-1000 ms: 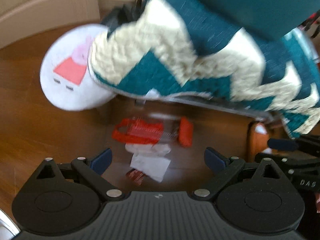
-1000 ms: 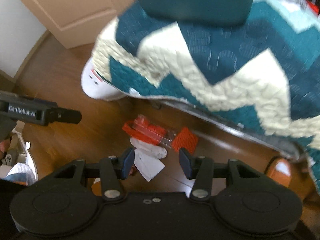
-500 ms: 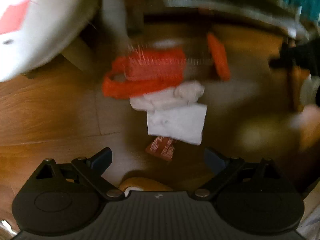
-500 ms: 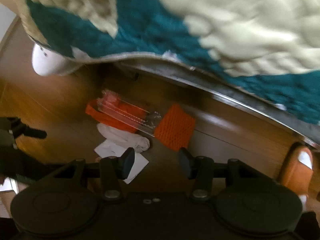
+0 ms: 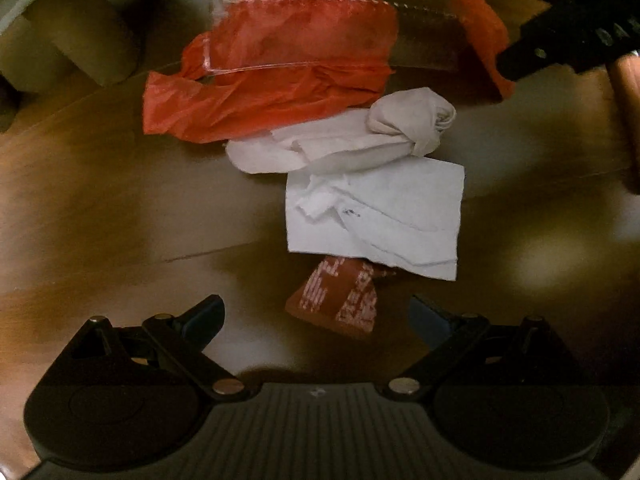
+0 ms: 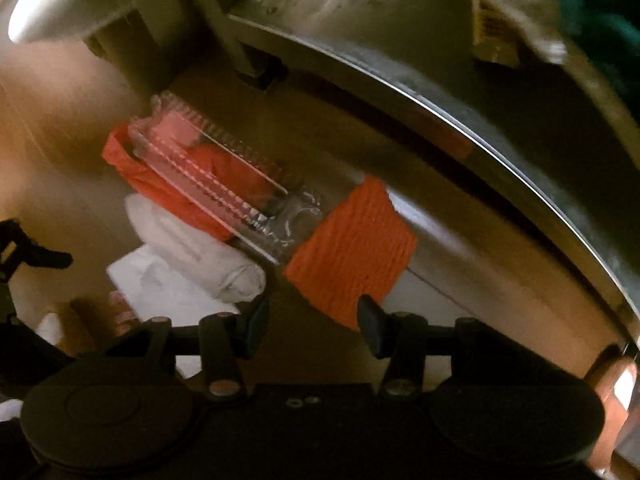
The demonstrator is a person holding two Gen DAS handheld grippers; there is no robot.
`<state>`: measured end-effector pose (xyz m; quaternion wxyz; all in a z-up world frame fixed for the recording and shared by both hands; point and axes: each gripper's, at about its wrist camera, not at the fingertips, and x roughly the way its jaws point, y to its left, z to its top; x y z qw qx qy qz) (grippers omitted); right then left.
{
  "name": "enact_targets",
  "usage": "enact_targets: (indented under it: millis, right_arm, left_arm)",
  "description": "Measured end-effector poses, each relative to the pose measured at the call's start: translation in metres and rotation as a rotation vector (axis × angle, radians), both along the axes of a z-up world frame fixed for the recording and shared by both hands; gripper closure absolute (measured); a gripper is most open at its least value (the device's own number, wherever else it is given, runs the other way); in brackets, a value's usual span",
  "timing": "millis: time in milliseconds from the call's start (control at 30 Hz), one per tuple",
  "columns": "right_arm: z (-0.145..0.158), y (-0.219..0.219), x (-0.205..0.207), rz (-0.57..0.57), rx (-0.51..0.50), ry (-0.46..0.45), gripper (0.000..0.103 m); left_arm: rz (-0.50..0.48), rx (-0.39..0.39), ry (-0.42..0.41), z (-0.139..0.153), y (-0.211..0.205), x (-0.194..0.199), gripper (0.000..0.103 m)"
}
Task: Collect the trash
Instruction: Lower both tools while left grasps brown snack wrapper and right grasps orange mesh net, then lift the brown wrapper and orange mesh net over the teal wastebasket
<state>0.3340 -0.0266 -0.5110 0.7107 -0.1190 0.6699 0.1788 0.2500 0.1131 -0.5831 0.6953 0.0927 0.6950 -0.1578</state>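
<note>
Both tools, left (image 5: 316, 320) and right (image 6: 310, 318), lowered over floor trash (image 5: 372, 216); jaws apart, empty; pickup pending.

Trash, one loose heap on the wooden floor (image 5: 100, 208):
- Red plastic bag (image 5: 256, 92), crumpled flat, far left of the heap.
- Clear plastic tray (image 5: 304, 32), ribbed edges, lying across the bag.
- Orange cloth-like square (image 6: 352, 248), flat, right of the tray's end.
- Rolled white tissue (image 5: 404, 124), touching the bag's near edge.
- Flat white paper napkin (image 5: 384, 220), creased, just nearer.
- Small red wrapper with white print (image 5: 340, 300), partly under the napkin, nearest.
</note>
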Motion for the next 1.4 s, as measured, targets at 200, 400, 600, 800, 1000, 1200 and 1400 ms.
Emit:
enact_targets:
  millis: [200, 400, 600, 800, 1000, 1200, 1400]
  right_arm:
    - [-0.02, 0.009, 0.005, -0.028, -0.064, -0.049, 0.056]
    - [-0.027, 0.015, 0.007, -0.039, -0.106, -0.086, 0.059]
    - [-0.031, 0.01, 0.008, -0.025, -0.11, -0.079, 0.094]
    - [-0.018, -0.006, 0.004, -0.042, -0.077, -0.104, 0.095]
    - [0.016, -0.022, -0.005, -0.056, -0.035, -0.147, 0.095]
    - [0.064, -0.035, -0.018, -0.08, 0.013, -0.18, 0.095]
    - [0.128, -0.049, -0.038, -0.116, 0.087, -0.229, 0.095]
  left_arm:
    - [-0.012, 0.021, -0.058, -0.014, -0.009, -0.006, 0.013]
    - [-0.008, 0.008, -0.049, -0.028, -0.01, -0.011, 0.045]
    - [0.016, -0.026, -0.055, -0.025, -0.002, -0.014, 0.05]
    - [0.051, -0.055, -0.036, -0.02, 0.014, -0.009, 0.056]
    - [0.104, -0.074, -0.056, 0.006, 0.036, -0.003, 0.056]
    - [0.151, -0.065, -0.103, 0.051, 0.051, 0.001, 0.056]
    - [0.224, -0.075, -0.207, 0.122, 0.067, 0.009, 0.056]
